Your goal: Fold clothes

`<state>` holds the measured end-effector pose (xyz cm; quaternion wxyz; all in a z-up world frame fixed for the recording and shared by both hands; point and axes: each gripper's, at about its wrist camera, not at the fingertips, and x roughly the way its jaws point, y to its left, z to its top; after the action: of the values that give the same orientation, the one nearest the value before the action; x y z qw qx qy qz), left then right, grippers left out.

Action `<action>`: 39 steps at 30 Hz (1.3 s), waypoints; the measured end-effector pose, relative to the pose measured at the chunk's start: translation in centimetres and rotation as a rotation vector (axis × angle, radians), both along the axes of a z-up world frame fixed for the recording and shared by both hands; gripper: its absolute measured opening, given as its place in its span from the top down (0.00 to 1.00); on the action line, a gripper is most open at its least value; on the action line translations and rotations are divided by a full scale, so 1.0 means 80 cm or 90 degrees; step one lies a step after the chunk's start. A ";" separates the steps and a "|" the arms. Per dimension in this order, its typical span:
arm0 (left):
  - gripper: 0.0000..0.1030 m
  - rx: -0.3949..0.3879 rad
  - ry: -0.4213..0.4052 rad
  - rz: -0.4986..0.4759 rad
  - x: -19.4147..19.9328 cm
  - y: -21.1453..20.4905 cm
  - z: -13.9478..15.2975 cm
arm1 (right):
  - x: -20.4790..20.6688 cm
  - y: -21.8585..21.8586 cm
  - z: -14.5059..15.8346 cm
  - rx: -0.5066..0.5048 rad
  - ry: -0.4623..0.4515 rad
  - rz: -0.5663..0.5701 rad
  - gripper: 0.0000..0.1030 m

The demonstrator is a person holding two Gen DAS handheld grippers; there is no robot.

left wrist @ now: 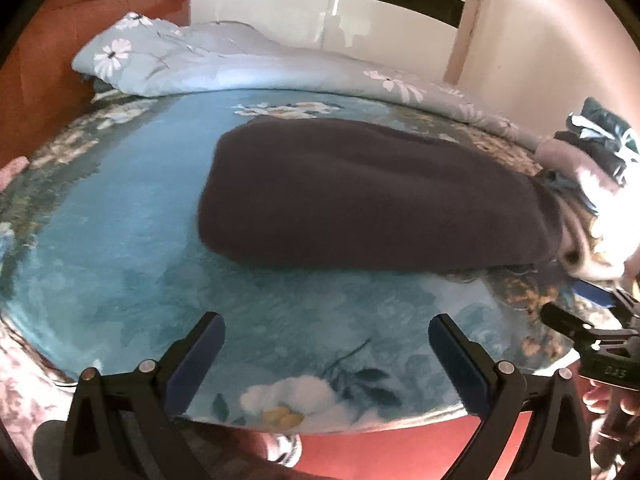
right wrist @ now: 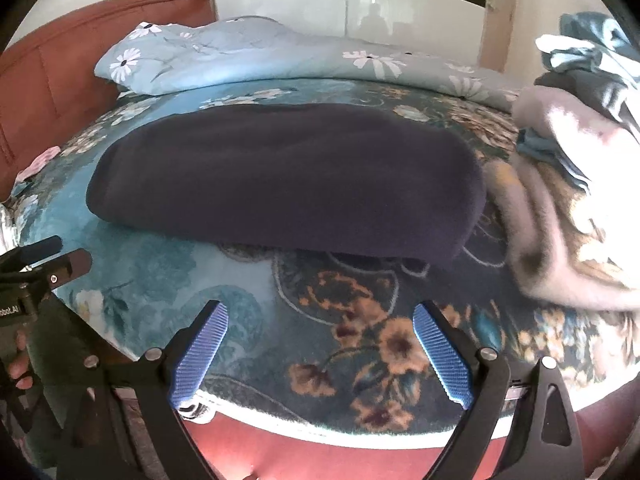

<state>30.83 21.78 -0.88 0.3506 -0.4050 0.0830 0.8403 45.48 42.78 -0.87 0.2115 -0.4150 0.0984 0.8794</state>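
Note:
A dark navy garment (left wrist: 372,196) lies folded into a thick rectangle on the floral blue bed cover (left wrist: 120,248); it also shows in the right wrist view (right wrist: 288,180). My left gripper (left wrist: 326,328) is open and empty, near the bed's front edge, short of the garment. My right gripper (right wrist: 320,316) is open and empty, also short of the garment's near edge. The right gripper shows at the right edge of the left wrist view (left wrist: 592,328), and the left gripper at the left edge of the right wrist view (right wrist: 44,256).
A pile of unfolded clothes (right wrist: 576,184) lies right of the garment, touching its right end. A light blue flowered quilt (right wrist: 248,56) lies along the back of the bed. A red headboard (right wrist: 60,64) stands at left. Red floor (right wrist: 340,456) lies below the bed edge.

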 end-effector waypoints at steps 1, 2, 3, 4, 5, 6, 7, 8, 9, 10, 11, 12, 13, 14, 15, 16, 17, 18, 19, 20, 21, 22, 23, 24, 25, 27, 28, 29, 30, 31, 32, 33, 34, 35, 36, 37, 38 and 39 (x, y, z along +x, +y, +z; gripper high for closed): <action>0.00 0.001 0.005 0.002 0.003 -0.002 0.001 | 0.002 0.000 -0.002 -0.001 -0.001 -0.007 0.08; 0.00 0.003 0.008 0.005 0.006 -0.004 0.002 | 0.004 0.000 -0.003 0.000 -0.002 -0.017 0.08; 0.00 0.005 0.009 0.006 0.009 -0.005 0.003 | 0.007 0.000 -0.003 0.007 -0.004 -0.026 0.08; 0.00 0.007 0.010 0.007 0.011 -0.006 0.004 | 0.009 -0.001 -0.004 0.014 -0.006 -0.036 0.08; 0.00 0.008 0.011 0.008 0.013 -0.008 0.004 | 0.010 -0.002 -0.004 0.018 -0.006 -0.039 0.08; 0.00 0.008 0.012 0.010 0.014 -0.009 0.004 | 0.012 -0.004 -0.004 0.023 -0.007 -0.043 0.08; 0.00 0.007 0.013 0.012 0.015 -0.009 0.004 | 0.014 -0.005 -0.004 0.019 -0.004 -0.045 0.08; 0.00 0.007 0.014 0.014 0.016 -0.010 0.004 | 0.016 -0.006 -0.004 0.020 -0.004 -0.049 0.08; 0.00 0.006 0.013 0.016 0.017 -0.011 0.003 | 0.018 -0.008 -0.004 0.022 -0.003 -0.053 0.08; 0.00 0.003 0.012 0.019 0.018 -0.011 0.002 | 0.020 -0.010 -0.004 0.025 -0.004 -0.056 0.08; 0.00 0.001 0.010 0.021 0.019 -0.012 0.000 | 0.021 -0.011 -0.004 0.026 -0.004 -0.057 0.08; 0.00 -0.001 0.009 0.023 0.020 -0.012 -0.001 | 0.022 -0.012 -0.005 0.024 -0.005 -0.055 0.08; 0.00 -0.004 0.008 0.025 0.021 -0.012 -0.003 | 0.022 -0.013 -0.005 0.022 -0.005 -0.052 0.08; 0.00 -0.007 0.007 0.025 0.023 -0.012 -0.005 | 0.022 -0.014 -0.006 0.020 -0.004 -0.049 0.08; 0.00 -0.010 0.007 0.026 0.024 -0.012 -0.006 | 0.022 -0.016 -0.006 0.022 -0.006 -0.047 0.08; 0.00 -0.013 0.008 0.026 0.024 -0.012 -0.007 | 0.023 -0.018 -0.006 0.023 -0.006 -0.045 0.08; 0.00 -0.016 0.009 0.027 0.025 -0.012 -0.009 | 0.023 -0.019 -0.006 0.024 -0.006 -0.044 0.08; 0.00 -0.018 0.009 0.028 0.026 -0.012 -0.010 | 0.024 -0.021 -0.006 0.024 -0.006 -0.041 0.08; 0.00 -0.019 0.009 0.028 0.027 -0.012 -0.011 | 0.024 -0.022 -0.005 0.025 -0.005 -0.041 0.08; 0.00 -0.020 0.009 0.028 0.027 -0.013 -0.011 | 0.024 -0.022 -0.005 0.026 -0.004 -0.040 0.08; 0.00 -0.020 0.010 0.029 0.028 -0.013 -0.012 | 0.025 -0.023 -0.005 0.026 -0.004 -0.040 0.08; 0.00 -0.020 0.011 0.030 0.028 -0.014 -0.012 | 0.026 -0.024 -0.005 0.027 -0.004 -0.041 0.08; 0.00 -0.021 0.010 0.030 0.028 -0.014 -0.013 | 0.026 -0.024 -0.005 0.026 -0.005 -0.040 0.08; 0.00 -0.022 0.010 0.031 0.029 -0.014 -0.013 | 0.026 -0.025 -0.005 0.025 -0.005 -0.040 0.08; 0.00 -0.023 0.010 0.032 0.029 -0.014 -0.014 | 0.026 -0.025 -0.005 0.025 -0.004 -0.040 0.08; 0.00 -0.023 0.010 0.033 0.030 -0.013 -0.014 | 0.027 -0.025 -0.005 0.026 -0.004 -0.040 0.08; 0.00 -0.024 0.010 0.032 0.030 -0.013 -0.014 | 0.027 -0.026 -0.005 0.026 -0.004 -0.040 0.08; 0.00 -0.025 0.010 0.032 0.030 -0.013 -0.014 | 0.027 -0.026 -0.005 0.027 -0.004 -0.039 0.08; 0.00 -0.026 0.011 0.032 0.030 -0.012 -0.014 | 0.027 -0.025 -0.005 0.027 -0.004 -0.040 0.08; 0.00 -0.028 0.011 0.033 0.030 -0.012 -0.015 | 0.027 -0.025 -0.006 0.027 -0.004 -0.040 0.08; 0.00 -0.029 0.011 0.033 0.030 -0.012 -0.015 | 0.027 -0.024 -0.006 0.026 -0.005 -0.041 0.08; 0.00 -0.029 0.012 0.033 0.030 -0.012 -0.015 | 0.027 -0.024 -0.006 0.026 -0.005 -0.042 0.08; 0.00 -0.029 0.014 0.035 0.030 -0.013 -0.015 | 0.027 -0.023 -0.007 0.025 -0.005 -0.042 0.08; 0.00 -0.029 0.016 0.037 0.031 -0.012 -0.015 | 0.027 -0.023 -0.007 0.024 -0.006 -0.043 0.08; 0.00 -0.030 0.018 0.038 0.032 -0.012 -0.015 | 0.027 -0.022 -0.007 0.024 -0.005 -0.044 0.08; 0.00 -0.030 0.020 0.039 0.032 -0.012 -0.015 | 0.027 -0.022 -0.007 0.024 -0.005 -0.045 0.08; 0.00 -0.030 0.022 0.039 0.033 -0.012 -0.015 | 0.027 -0.021 -0.006 0.024 -0.004 -0.046 0.08; 0.00 -0.030 0.024 0.041 0.033 -0.012 -0.015 | 0.027 -0.020 -0.007 0.024 -0.005 -0.047 0.08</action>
<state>33.46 20.84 -2.09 0.3123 -0.3995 0.0964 0.8565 47.60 41.19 -1.40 0.2521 -0.4106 0.0958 0.8710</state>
